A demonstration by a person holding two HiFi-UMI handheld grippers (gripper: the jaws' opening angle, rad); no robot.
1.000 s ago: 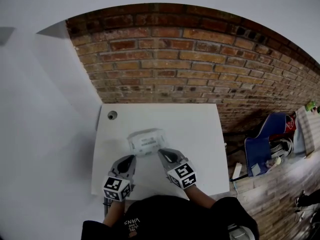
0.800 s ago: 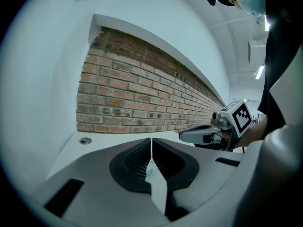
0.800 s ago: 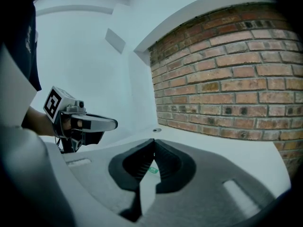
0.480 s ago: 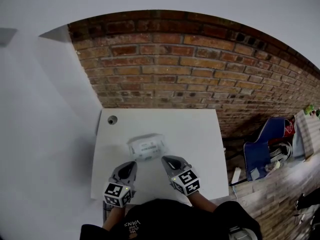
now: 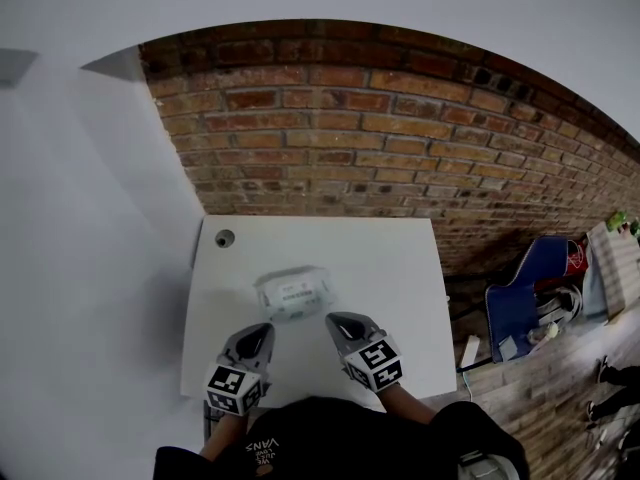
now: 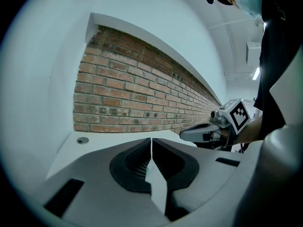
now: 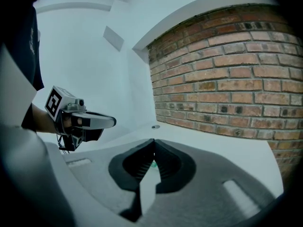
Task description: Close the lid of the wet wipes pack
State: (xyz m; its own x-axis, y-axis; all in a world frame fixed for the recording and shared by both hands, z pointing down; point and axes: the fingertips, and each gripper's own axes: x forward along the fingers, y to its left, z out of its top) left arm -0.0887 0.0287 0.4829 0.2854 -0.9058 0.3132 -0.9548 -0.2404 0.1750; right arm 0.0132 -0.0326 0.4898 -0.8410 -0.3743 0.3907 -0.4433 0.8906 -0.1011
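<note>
Item: white table [image 5: 390, 258], set against a brick wall [image 5: 350, 138] at 12 o'clock, with a pale plain wall along its 9 o'clock side. Contents: one wet wipes pack [image 5: 293, 292], white with a printed panel on top, lying flat near the middle of the table, slightly toward 9 o'clock. It is too small in the head view to tell how its lid sits. One round grey grommet [image 5: 224, 238] is set in the tabletop at the 11 o'clock corner. Left gripper [image 5: 262, 329]: at 7 o'clock of the pack, near it but not touching, tips pointing toward 12 o'clock; in its own view the jaws are pressed together with nothing between them. Right gripper [image 5: 334, 319]: at 5 o'clock of the pack, just beside its near corner, apart from it; jaws likewise closed tip to tip and empty. Each gripper carries its marker cube at the rear, toward 6 o'clock, over the table's near edge. Off the table, at 3 o'clock: a blue chair [image 5: 520, 298] on a wood-pattern floor.
</note>
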